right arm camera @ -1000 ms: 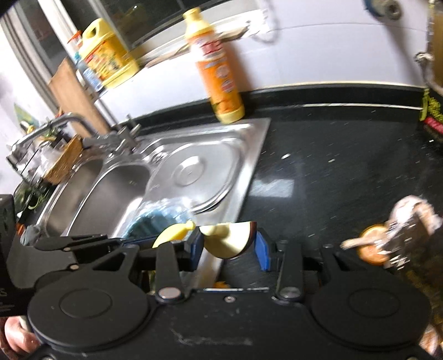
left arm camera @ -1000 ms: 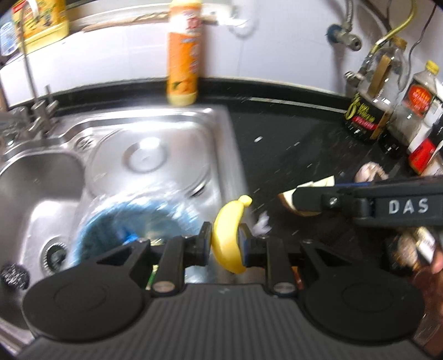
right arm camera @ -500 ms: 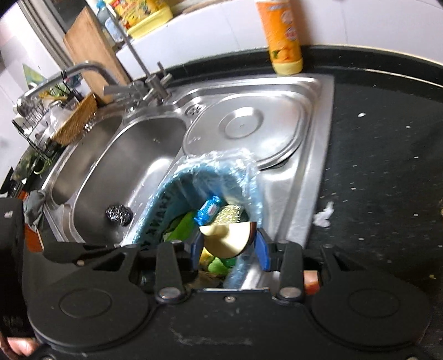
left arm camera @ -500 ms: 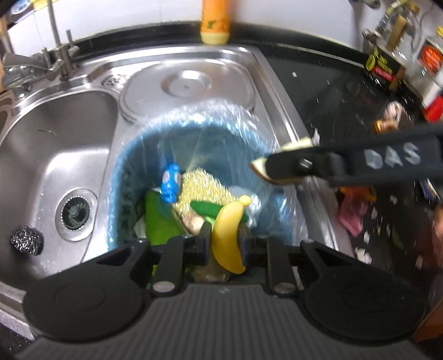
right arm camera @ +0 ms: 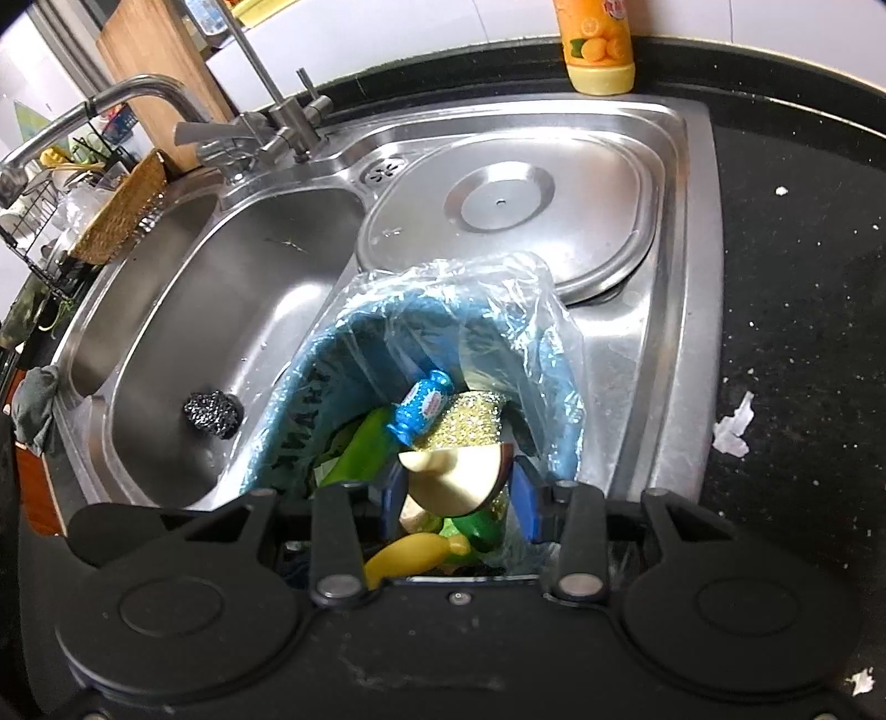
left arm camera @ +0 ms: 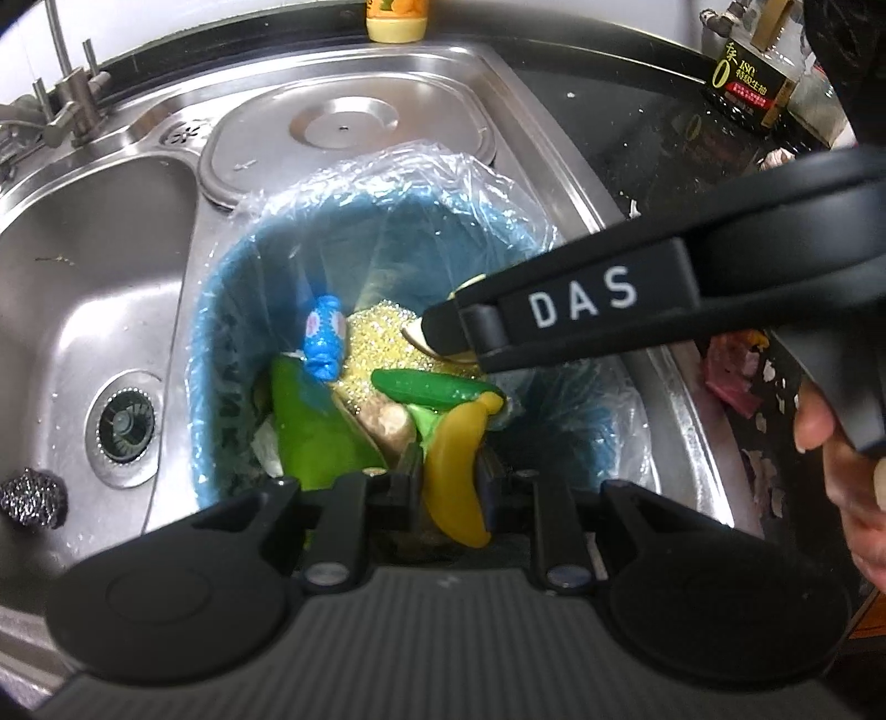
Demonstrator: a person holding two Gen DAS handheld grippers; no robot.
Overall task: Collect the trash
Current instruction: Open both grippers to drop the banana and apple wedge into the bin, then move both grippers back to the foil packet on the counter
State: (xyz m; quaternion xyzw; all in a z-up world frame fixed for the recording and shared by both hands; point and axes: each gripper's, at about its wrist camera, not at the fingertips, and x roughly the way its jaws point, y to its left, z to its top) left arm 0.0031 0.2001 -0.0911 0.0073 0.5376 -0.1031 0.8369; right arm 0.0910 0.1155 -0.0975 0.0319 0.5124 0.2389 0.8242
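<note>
1. Grippers: 2 – left gripper (left arm camera: 449,484), right gripper (right arm camera: 460,495).
2. Banana (left arm camera: 455,476): 1.
3. Apple wedge (right arm camera: 454,479): 1.
4. Lined bin (left arm camera: 221,310): 1.
5. Blue candy wrapper (right arm camera: 422,409): 1.
6. Steel scourer (right arm camera: 213,412): 1.
7. Orange bottle (right arm camera: 601,47): 1.

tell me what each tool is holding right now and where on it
Left tool: banana, pinched across its middle. Right tool: apple slice, gripped across its two ends.
</note>
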